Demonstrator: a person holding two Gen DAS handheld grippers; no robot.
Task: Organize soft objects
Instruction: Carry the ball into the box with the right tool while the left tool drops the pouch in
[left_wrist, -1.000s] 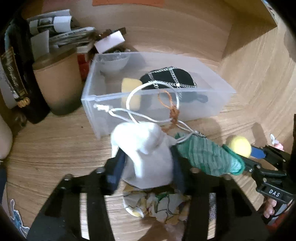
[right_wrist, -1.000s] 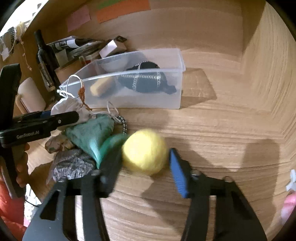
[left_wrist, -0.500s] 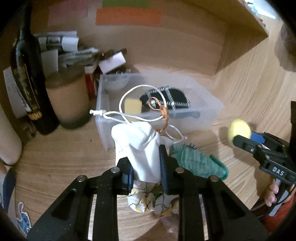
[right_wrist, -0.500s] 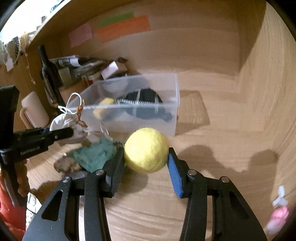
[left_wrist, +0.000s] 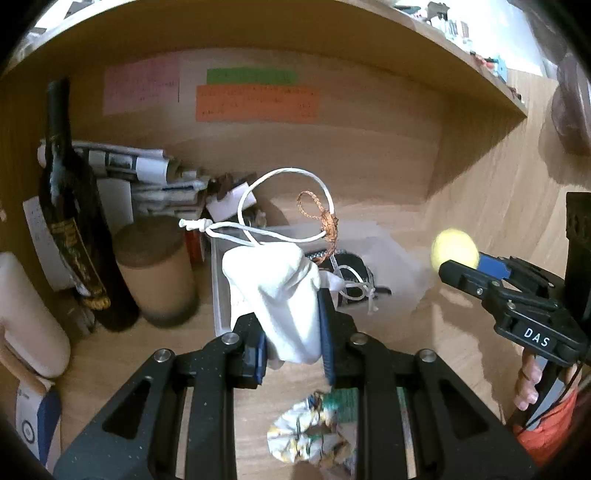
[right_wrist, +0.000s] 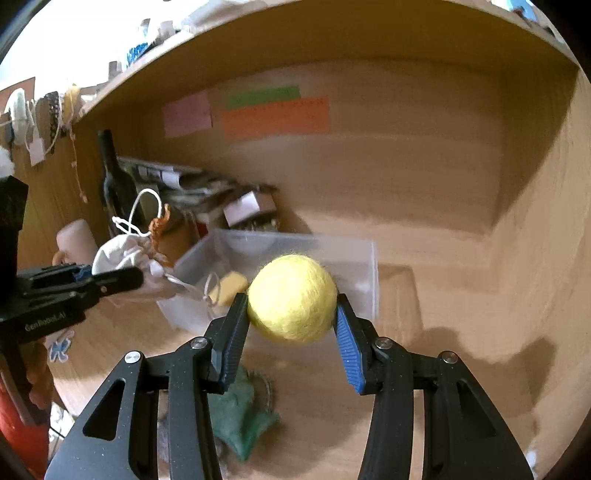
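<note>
1. The left gripper (left_wrist: 291, 332) is clamped on a soft white cloth pouch (left_wrist: 275, 295); looped white drawstrings (left_wrist: 284, 206) and a braided copper cord (left_wrist: 325, 229) are seen above it.
2. The right gripper (right_wrist: 291, 332) is pinched on a fuzzy round yellow felt ball (right_wrist: 291, 297), held in the air.
3. Behind both, a clear plastic bin (right_wrist: 332, 254) is set on the wood desk (right_wrist: 443, 295); a yellow sponge (right_wrist: 229, 286) is seen inside.
4. Crumpled green cloth (right_wrist: 236, 417) and patterned fabric (left_wrist: 306, 435) are left on the desk below.
5. A dark glass bottle (left_wrist: 74, 221) and a brown cylinder (left_wrist: 155, 273) are stood left of the bin.

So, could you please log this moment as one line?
left gripper: shut on white drawstring pouch | right gripper: shut on yellow felt ball | both raised near clear plastic bin
</note>
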